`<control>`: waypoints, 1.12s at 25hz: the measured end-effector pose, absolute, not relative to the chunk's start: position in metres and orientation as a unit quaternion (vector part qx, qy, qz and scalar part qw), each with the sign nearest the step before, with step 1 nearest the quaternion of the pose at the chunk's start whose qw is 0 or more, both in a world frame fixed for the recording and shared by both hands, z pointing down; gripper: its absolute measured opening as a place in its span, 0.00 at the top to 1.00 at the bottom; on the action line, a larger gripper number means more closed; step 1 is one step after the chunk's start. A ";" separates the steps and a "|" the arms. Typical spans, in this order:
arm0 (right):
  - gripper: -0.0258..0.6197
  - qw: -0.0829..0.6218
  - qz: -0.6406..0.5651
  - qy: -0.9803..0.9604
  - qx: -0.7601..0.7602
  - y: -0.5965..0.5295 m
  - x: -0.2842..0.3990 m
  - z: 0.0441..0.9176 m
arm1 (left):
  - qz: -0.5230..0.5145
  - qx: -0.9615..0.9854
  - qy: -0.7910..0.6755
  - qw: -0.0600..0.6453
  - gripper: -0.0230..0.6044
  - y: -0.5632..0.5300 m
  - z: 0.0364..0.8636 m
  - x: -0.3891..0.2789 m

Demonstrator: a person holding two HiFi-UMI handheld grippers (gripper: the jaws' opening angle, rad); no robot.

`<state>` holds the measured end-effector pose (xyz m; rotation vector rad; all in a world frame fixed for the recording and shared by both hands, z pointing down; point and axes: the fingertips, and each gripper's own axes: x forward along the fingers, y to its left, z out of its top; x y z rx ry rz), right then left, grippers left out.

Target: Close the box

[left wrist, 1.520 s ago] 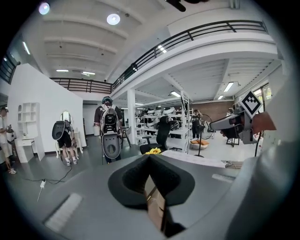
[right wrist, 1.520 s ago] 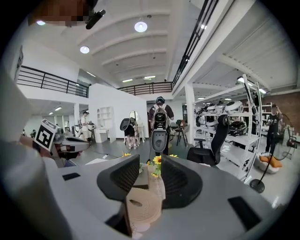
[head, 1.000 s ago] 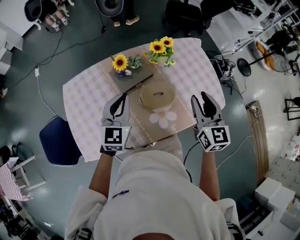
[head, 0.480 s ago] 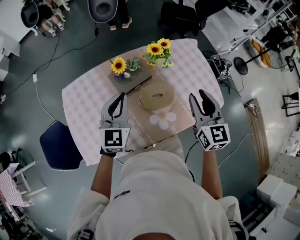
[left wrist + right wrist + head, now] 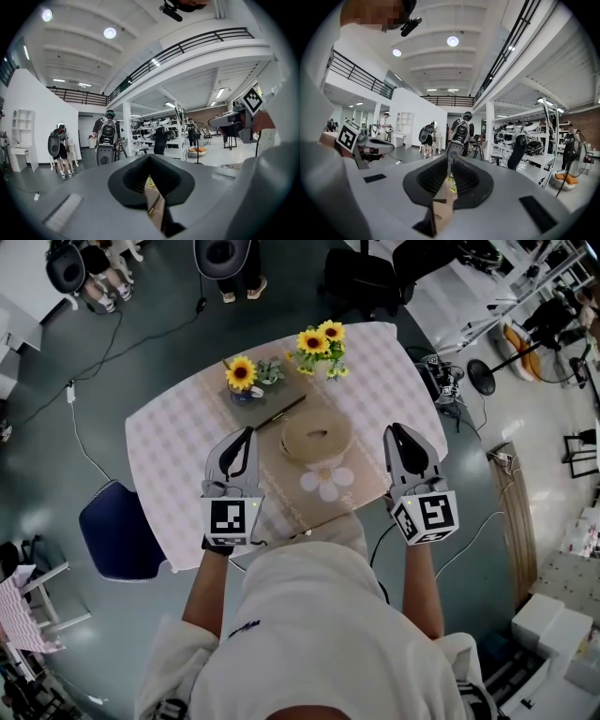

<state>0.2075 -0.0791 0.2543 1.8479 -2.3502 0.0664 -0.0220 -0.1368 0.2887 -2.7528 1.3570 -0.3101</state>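
Observation:
A round tan box (image 5: 316, 435) with a slotted lid on it sits mid-table on a beige runner. My left gripper (image 5: 246, 434) hovers just left of it, jaws together with nothing between them. My right gripper (image 5: 394, 432) hovers to the box's right, apart from it; its jaws have just been closing and now stand together with nothing in them. In the left gripper view the left gripper (image 5: 149, 159) shows only a thin slit with the runner behind it. In the right gripper view the right gripper (image 5: 450, 161) leaves a thin slit with the box (image 5: 440, 213) low behind it.
Two sunflower pots (image 5: 241, 374) (image 5: 319, 338) stand at the table's far side by a grey tray (image 5: 258, 395) with a dark stick (image 5: 278, 410). A white flower-shaped mat (image 5: 325, 480) lies near the front edge. A blue chair (image 5: 117, 531) stands at the left. People stand beyond the table.
The right gripper's jaws have come together from wide open. Both hands have stayed beside the box, which has not moved.

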 end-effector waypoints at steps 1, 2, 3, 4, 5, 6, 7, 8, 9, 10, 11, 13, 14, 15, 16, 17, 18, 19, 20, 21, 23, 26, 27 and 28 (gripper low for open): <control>0.91 0.075 0.021 -0.784 0.616 -0.079 0.207 0.254 | -0.100 -0.892 0.439 0.028 0.96 -0.137 0.289 -0.022; 0.92 0.074 0.021 -0.784 0.616 -0.079 0.207 0.253 | -0.100 -0.893 0.439 0.027 0.96 -0.136 0.288 -0.021; 0.93 0.074 0.021 -0.785 0.615 -0.079 0.207 0.252 | -0.099 -0.893 0.439 0.027 0.96 -0.136 0.288 -0.021; 0.95 0.075 0.023 -0.786 0.613 -0.078 0.206 0.253 | -0.099 -0.893 0.438 0.026 0.96 -0.135 0.288 -0.020; 0.96 0.075 0.026 -0.789 0.609 -0.078 0.205 0.255 | -0.099 -0.894 0.437 0.026 0.96 -0.134 0.288 -0.020; 0.96 0.076 0.030 -0.792 0.604 -0.078 0.203 0.257 | -0.100 -0.894 0.436 0.025 0.96 -0.134 0.289 -0.020; 0.96 0.077 0.033 -0.795 0.600 -0.078 0.201 0.258 | -0.100 -0.894 0.435 0.025 0.96 -0.134 0.290 -0.020; 0.96 0.077 0.035 -0.797 0.598 -0.078 0.199 0.259 | -0.101 -0.895 0.435 0.025 0.96 -0.134 0.290 -0.020; 0.96 0.078 0.036 -0.798 0.596 -0.078 0.198 0.260 | -0.101 -0.895 0.435 0.025 0.96 -0.134 0.290 -0.020; 0.96 0.079 0.036 -0.799 0.595 -0.078 0.198 0.260 | -0.100 -0.895 0.434 0.025 0.96 -0.134 0.290 -0.020; 0.96 0.079 0.035 -0.799 0.595 -0.078 0.197 0.260 | -0.100 -0.895 0.434 0.024 0.96 -0.133 0.290 -0.020; 0.96 0.081 0.035 -0.800 0.593 -0.080 0.197 0.260 | -0.100 -0.896 0.433 0.021 0.96 -0.133 0.291 -0.019; 0.96 0.082 0.034 -0.800 0.593 -0.080 0.197 0.261 | -0.101 -0.896 0.432 0.020 0.96 -0.133 0.292 -0.019; 0.96 0.084 0.034 -0.800 0.593 -0.080 0.197 0.261 | -0.101 -0.896 0.431 0.018 0.96 -0.133 0.292 -0.019; 0.96 0.085 0.034 -0.800 0.592 -0.080 0.197 0.261 | -0.102 -0.897 0.430 0.017 0.96 -0.133 0.293 -0.018; 0.96 0.086 0.035 -0.801 0.592 -0.080 0.198 0.262 | -0.103 -0.897 0.429 0.017 0.96 -0.133 0.293 -0.018; 0.96 0.086 0.035 -0.801 0.591 -0.080 0.198 0.262 | -0.104 -0.897 0.428 0.017 0.96 -0.133 0.293 -0.017; 0.96 0.087 0.035 -0.801 0.591 -0.080 0.197 0.262 | -0.104 -0.898 0.428 0.017 0.96 -0.133 0.294 -0.017; 0.96 0.088 0.035 -0.802 0.590 -0.080 0.197 0.262 | -0.104 -0.898 0.428 0.017 0.96 -0.133 0.294 -0.017; 0.96 0.089 0.034 -0.802 0.590 -0.080 0.197 0.262 | -0.104 -0.898 0.427 0.017 0.96 -0.134 0.294 -0.017; 0.96 0.090 0.034 -0.802 0.590 -0.081 0.197 0.263 | -0.103 -0.899 0.426 0.017 0.96 -0.134 0.295 -0.016; 0.96 0.092 0.038 -0.801 0.590 -0.079 0.197 0.268 | -0.105 -0.900 0.423 0.017 0.96 -0.133 0.298 -0.014; 0.96 0.092 0.039 -0.801 0.590 -0.079 0.197 0.268 | -0.106 -0.900 0.422 0.016 0.96 -0.132 0.298 -0.013; 0.96 0.092 0.040 -0.801 0.590 -0.079 0.198 0.269 | -0.106 -0.901 0.421 0.016 0.96 -0.132 0.298 -0.012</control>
